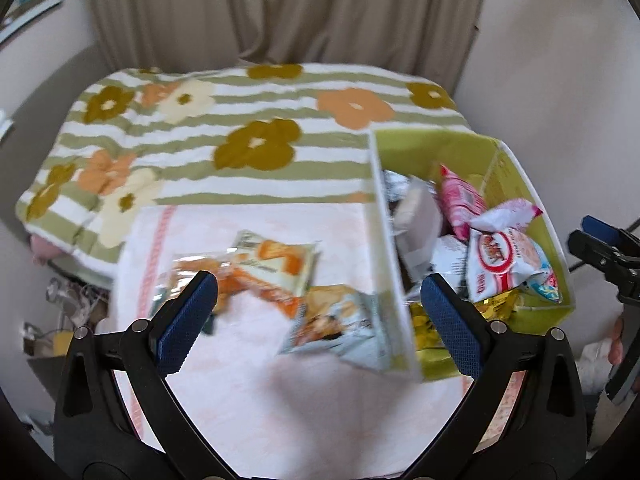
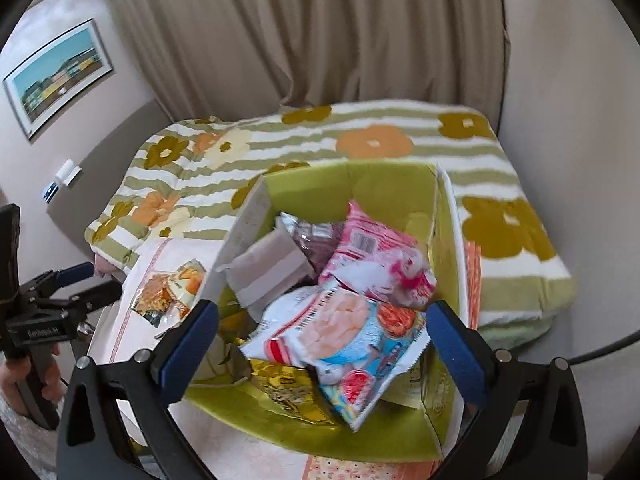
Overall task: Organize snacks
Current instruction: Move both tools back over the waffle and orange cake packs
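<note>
Blurred packets (image 1: pixel 276 268); gold packet (image 2: pixel 288 384) half-buried

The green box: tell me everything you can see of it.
The green box is an open-topped carton, seemingly cardboard, lime green inside with white outer walls bearing small print. It sits upright on the pale pink cloth, right of the loose snack packets lying there. Inside, packets are heaped: a pink one, a white-and-blue shrimp-cracker bag, a grey-white one and a gold one. Neither gripper touches it.
</note>
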Available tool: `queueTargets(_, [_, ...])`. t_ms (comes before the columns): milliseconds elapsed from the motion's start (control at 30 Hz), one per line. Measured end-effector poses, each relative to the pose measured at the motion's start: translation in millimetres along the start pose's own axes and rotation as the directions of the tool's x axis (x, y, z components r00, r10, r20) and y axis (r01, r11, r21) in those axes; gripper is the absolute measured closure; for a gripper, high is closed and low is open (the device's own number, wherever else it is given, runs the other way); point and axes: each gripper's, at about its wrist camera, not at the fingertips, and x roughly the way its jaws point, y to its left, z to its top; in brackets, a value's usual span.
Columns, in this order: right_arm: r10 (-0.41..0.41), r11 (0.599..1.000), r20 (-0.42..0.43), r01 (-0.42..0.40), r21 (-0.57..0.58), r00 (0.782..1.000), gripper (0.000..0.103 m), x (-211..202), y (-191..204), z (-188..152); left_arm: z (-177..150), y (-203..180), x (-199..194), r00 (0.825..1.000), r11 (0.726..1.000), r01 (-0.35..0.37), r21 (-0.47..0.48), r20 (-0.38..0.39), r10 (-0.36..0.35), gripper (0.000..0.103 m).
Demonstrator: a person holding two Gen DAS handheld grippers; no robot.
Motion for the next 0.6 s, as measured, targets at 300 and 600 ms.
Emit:
queueTargets(300, [0.096,0.99,0.065,-0.089,-0.109,0.993,0.0,-14,61,6,-17,69,-38,0.995,0.991,-0.088,-0.105,0.037,0.092,0.002])
queueTargets(600, [0.125,0.983,0.029,-0.119,-0.143,0.992,0.0,21,137,3,-14,135,-30,0.997,0.992,-0.076,-0.098,0.008,0.077,0.002])
